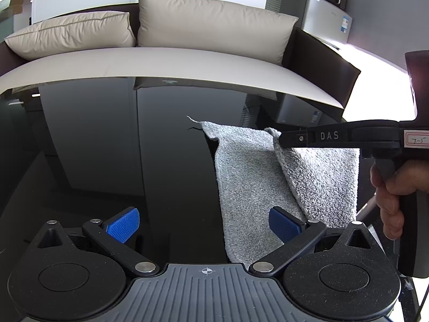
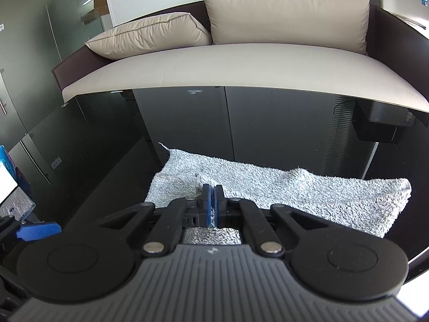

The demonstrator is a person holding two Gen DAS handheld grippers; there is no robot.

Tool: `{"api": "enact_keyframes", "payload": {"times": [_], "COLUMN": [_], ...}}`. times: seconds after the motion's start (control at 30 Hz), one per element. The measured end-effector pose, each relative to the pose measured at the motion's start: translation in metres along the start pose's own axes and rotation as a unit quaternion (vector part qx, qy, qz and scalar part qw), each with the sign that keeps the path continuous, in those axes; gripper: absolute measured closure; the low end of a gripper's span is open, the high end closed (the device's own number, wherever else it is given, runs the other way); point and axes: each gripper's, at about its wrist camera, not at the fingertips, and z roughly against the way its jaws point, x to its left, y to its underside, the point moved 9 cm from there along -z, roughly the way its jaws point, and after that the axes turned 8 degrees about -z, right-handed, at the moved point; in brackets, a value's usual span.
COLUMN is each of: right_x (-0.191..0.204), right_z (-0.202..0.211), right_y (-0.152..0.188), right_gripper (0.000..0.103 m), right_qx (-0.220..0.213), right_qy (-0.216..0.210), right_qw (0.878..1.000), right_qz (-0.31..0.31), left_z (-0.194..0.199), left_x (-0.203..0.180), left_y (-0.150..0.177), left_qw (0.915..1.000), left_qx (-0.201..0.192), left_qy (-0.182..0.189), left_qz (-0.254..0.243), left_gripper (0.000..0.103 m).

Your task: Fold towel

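Observation:
A grey terry towel (image 1: 249, 187) lies on the glossy black table (image 1: 107, 147), partly folded over itself, with a raised fold on its right half. My left gripper (image 1: 203, 224) is open and holds nothing; its right blue pad (image 1: 284, 225) sits over the towel's near edge and its left pad over bare table. My right gripper (image 1: 281, 137) comes in from the right, held by a hand (image 1: 388, 187), its tip at the lifted fold. In the right wrist view the right gripper (image 2: 212, 201) is shut, pinching the towel (image 2: 281, 190) edge between its blue pads.
Behind the table stands a sofa (image 1: 161, 61) with beige cushions (image 1: 214, 24). A silver appliance (image 1: 324, 18) with a black unit on top stands at the back right. At the left edge of the right wrist view is a clear box with blue packaging (image 2: 10, 185).

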Motion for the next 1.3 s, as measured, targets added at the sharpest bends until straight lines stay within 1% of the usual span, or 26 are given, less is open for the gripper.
{"api": "enact_keyframes", "payload": {"times": [0.1,0.4,0.6,0.73,0.93,1.1,1.3], "right_x": [0.002,-0.005,-0.009,-0.011,-0.003,0.001,0.007], "right_z": [0.008,0.018,0.037,0.048,0.055,0.054,0.042], "right_y": [-0.006,-0.013,-0.022,-0.029,-0.044,-0.055,-0.061], "right_gripper": [0.102,0.102,0.102,0.102,0.102,0.102,0.102], "right_qx": [-0.009,-0.019,-0.040,-0.052,-0.060,-0.061,-0.052], "right_qy": [-0.012,-0.020,-0.033,-0.045,-0.051,-0.050,-0.048], "right_qw": [1.000,0.999,0.998,0.997,0.996,0.996,0.997], "right_qz": [-0.007,-0.022,-0.038,-0.044,-0.037,-0.033,-0.026], "left_z": [-0.002,-0.005,-0.008,-0.013,-0.015,-0.018,-0.023], "left_x": [0.000,0.000,0.005,0.005,0.014,0.024,0.032], "left_y": [0.000,-0.001,-0.003,-0.009,-0.012,-0.016,-0.021], "left_qw": [1.0000,1.0000,0.9998,0.9999,0.9997,0.9994,0.9992], "left_qx": [0.001,0.001,0.001,-0.001,-0.002,-0.005,-0.003], "left_qy": [-0.002,-0.007,-0.009,-0.011,-0.016,-0.017,-0.018], "left_qz": [-0.001,0.004,0.015,0.010,0.020,0.030,0.034], "left_gripper": [0.001,0.001,0.001,0.001,0.001,0.001,0.001]}}
